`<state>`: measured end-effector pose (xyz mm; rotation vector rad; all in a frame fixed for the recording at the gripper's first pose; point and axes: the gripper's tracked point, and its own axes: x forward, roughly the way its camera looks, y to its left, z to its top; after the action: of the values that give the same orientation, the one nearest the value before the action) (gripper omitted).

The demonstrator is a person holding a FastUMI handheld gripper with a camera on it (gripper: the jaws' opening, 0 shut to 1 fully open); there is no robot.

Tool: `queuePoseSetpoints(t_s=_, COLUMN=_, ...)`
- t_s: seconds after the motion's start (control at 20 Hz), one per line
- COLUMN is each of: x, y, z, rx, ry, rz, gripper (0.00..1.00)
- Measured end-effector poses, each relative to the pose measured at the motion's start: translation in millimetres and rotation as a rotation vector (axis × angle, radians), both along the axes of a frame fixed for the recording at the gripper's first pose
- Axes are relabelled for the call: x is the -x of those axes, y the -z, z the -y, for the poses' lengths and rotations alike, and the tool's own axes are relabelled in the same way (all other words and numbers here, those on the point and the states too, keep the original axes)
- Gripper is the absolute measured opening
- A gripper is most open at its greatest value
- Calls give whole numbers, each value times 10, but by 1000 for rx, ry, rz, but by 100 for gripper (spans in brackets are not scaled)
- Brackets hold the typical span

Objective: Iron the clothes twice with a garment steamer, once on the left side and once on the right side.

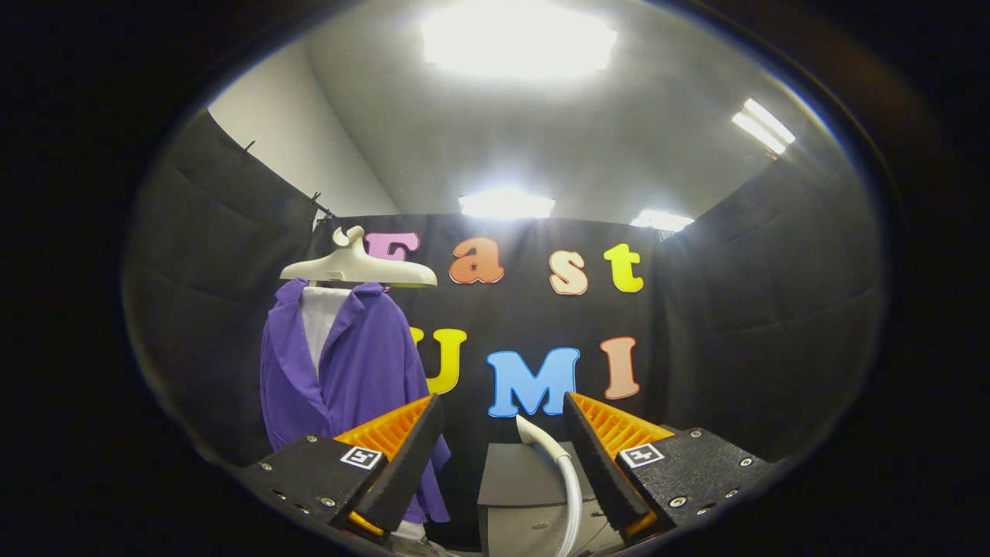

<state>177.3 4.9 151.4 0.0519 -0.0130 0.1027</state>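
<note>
A purple shirt (348, 379) hangs on a pale hanger (357, 267) over a white inner panel, beyond my left finger (402, 456) and off to the left. My gripper (503, 414) is open, nothing between its fingers. Between the fingers, closer to the right one, a white curved steamer handle or hose (561, 472) rises from a grey surface (518, 480). The steamer's head is hidden behind the right finger.
Black cloth walls close the booth at the back and both sides. The grey surface (510, 534) sits low just ahead of the fingers. Bright ceiling lights (514, 39) glare overhead.
</note>
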Motion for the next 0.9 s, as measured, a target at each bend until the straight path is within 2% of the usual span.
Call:
queuePoseSetpoints(t_s=0.4, x=-1160, y=403, z=249, rx=-44, ry=-74, rz=-126, gripper=95)
queuePoseSetpoints(t_s=0.65, x=-1838, y=891, z=273, rx=-69, ry=-141, rz=-241, gripper=95)
queuePoseSetpoints(t_s=0.8, x=-2256, y=1198, z=415, rx=-64, ry=-139, rz=-297, gripper=95)
queuePoseSetpoints(t_s=0.9, x=-2482, y=1436, z=494, rx=-109, ry=-145, rz=-352, gripper=95)
